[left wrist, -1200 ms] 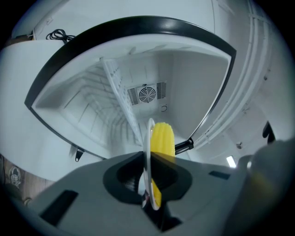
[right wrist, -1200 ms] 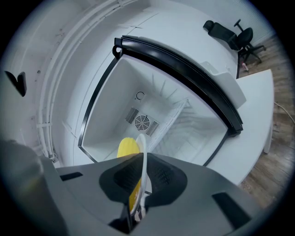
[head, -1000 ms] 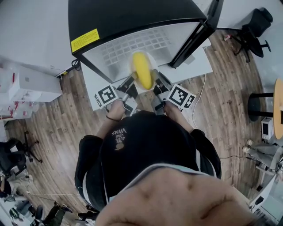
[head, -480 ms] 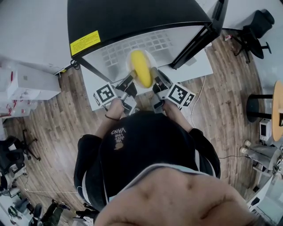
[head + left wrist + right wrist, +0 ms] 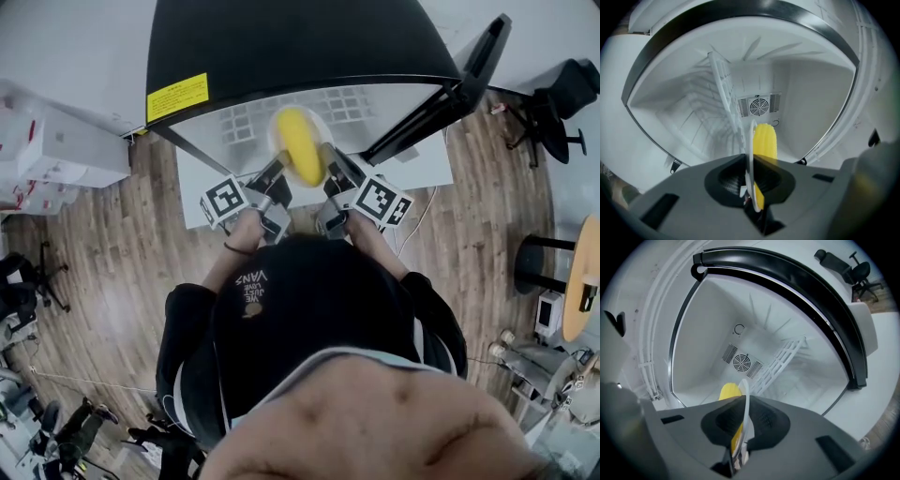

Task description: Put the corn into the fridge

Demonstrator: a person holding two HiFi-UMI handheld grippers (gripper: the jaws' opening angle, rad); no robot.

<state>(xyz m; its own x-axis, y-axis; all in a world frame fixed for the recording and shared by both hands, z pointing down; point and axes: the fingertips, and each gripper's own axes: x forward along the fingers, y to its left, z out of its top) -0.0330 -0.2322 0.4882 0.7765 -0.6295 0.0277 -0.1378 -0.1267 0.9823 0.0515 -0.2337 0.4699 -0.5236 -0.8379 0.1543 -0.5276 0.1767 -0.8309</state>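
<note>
The corn (image 5: 298, 148) is borne on a plate (image 5: 751, 140) at the open mouth of the fridge (image 5: 281, 47), at 12 o'clock from the person. The plate is flanked by the left gripper (image 5: 277, 173) at 7 o'clock and the right gripper (image 5: 329, 164) at 5 o'clock (both on its rim). The fridge door (image 5: 450, 84) is swung out towards 2 o'clock.

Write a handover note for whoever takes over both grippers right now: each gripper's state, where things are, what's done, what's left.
Left gripper: shut on the plate, on its left rim.
Right gripper: shut on the plate's right rim.
Corn: lying on the plate, held at the mouth of the open fridge; door swung to the right.
Done: fridge open, plate brought up to it.
Left: ease the plate inside, set it down, release, withdraw.
</note>
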